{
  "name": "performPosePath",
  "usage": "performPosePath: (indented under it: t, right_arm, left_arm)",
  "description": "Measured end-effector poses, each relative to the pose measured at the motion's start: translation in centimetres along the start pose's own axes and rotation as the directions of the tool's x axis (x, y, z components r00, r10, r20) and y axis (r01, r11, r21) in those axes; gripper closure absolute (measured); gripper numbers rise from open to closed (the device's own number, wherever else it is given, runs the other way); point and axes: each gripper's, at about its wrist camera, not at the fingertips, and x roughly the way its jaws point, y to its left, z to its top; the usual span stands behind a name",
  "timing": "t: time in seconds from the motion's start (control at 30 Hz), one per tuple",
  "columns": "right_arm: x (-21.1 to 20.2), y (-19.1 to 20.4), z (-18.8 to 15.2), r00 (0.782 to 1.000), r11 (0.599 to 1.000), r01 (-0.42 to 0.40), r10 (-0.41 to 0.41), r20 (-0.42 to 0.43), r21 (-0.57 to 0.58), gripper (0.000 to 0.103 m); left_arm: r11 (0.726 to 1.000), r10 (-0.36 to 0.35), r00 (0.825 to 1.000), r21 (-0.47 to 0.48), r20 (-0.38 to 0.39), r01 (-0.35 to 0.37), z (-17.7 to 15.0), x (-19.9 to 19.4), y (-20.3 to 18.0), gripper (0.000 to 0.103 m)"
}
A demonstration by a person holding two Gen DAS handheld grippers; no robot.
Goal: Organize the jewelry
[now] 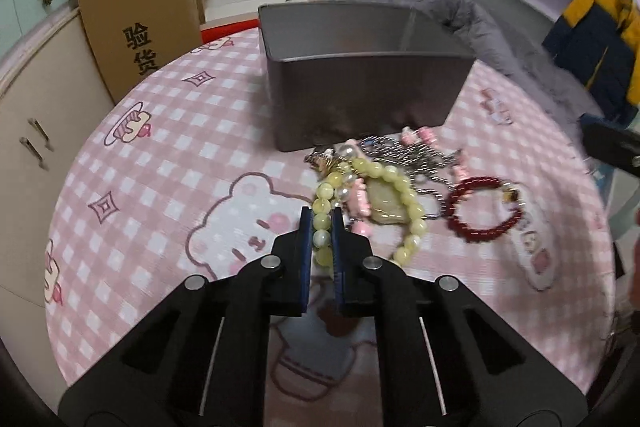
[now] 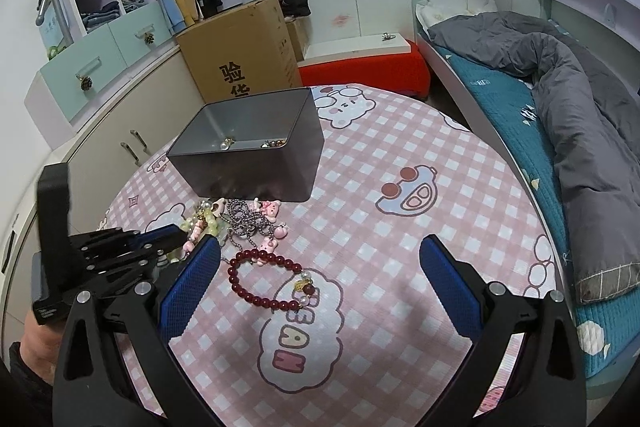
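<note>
A pile of jewelry lies on the pink checked tablecloth in front of a grey metal box. My left gripper is shut on the yellow-green bead bracelet, low over the cloth. A dark red bead bracelet lies to the right of the pile and shows in the right wrist view. A silver ball chain and pink charms lie tangled behind. My right gripper is open and empty above the red bracelet. The box holds a few small pieces. The left gripper shows at the pile.
A cardboard box stands behind the table at the left. White cabinets line the left side. A bed with a grey quilt runs along the right. A red stool stands beyond the table's far edge.
</note>
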Motion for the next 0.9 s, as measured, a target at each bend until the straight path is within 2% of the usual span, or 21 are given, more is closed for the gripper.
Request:
performPosePath:
  t: [0.2, 0.4, 0.73, 0.9]
  right_arm:
    - [-0.1, 0.1, 0.0, 1.000, 1.000, -0.007, 0.007, 0.003, -0.002, 0.007]
    - [-0.2, 1.3, 0.0, 0.999, 0.999, -0.035, 0.035, 0.004, -0.027, 0.007]
    - [1.6, 4.7, -0.3, 0.988, 0.983, -0.147, 0.141, -0.058, -0.112, 0.007]
    - [3.2, 7.8, -0.8, 0.972, 0.951, -0.227, 0.209, -0.105, -0.208, 0.009]
  left_arm:
    - [0.997, -0.072, 0.992, 0.007, 0.104, 0.071, 1.1, -4.4, 0.0, 0.094]
    - [0.996, -0.085, 0.982, 0.044, 0.168, 0.079, 1.7, -8.0, -0.3, 0.094]
    - [0.999, -0.047, 0.983, 0.024, 0.179, 0.043, 0.3, -10.2, 1.3, 0.094]
    - [1.000, -0.024, 0.984, -0.001, 0.175, 0.024, -0.4, -10.5, 2.5, 0.094]
